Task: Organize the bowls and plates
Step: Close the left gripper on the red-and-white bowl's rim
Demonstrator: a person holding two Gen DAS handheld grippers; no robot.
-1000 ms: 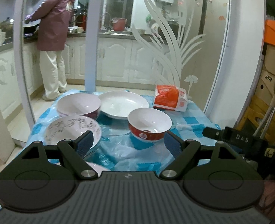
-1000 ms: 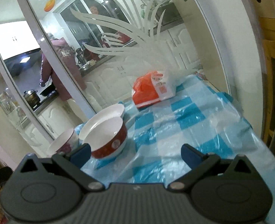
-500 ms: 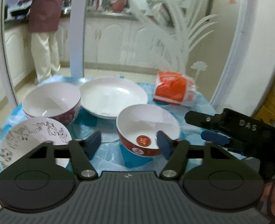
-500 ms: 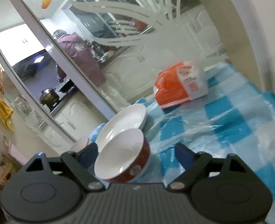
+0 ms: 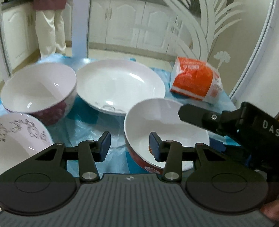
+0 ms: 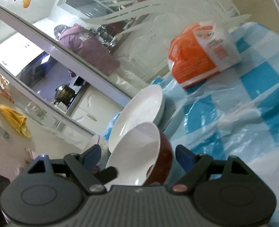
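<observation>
A red bowl with a white inside (image 5: pixel 158 124) sits on the blue checked tablecloth (image 5: pixel 78 117). My left gripper (image 5: pixel 130 147) is open, its right finger over the bowl's near-left rim. My right gripper (image 6: pixel 137 157) is open with the red bowl (image 6: pixel 137 155) between its fingers; its finger (image 5: pixel 200 115) reaches over the bowl's right rim. Behind lie a white plate (image 5: pixel 120 83), a purple-patterned bowl (image 5: pixel 39 89) and a drawn-pattern bowl (image 5: pixel 12 141) at near left.
An orange and white packet (image 5: pixel 194 79) lies at the table's back right, also in the right wrist view (image 6: pixel 200 56). A frosted glass sliding door (image 5: pixel 186 19) stands behind the table. A person (image 5: pixel 48 9) works in the kitchen beyond.
Both grippers have moved in on the red bowl. The left gripper's fingers have narrowed. The right gripper now straddles the bowl's rim.
</observation>
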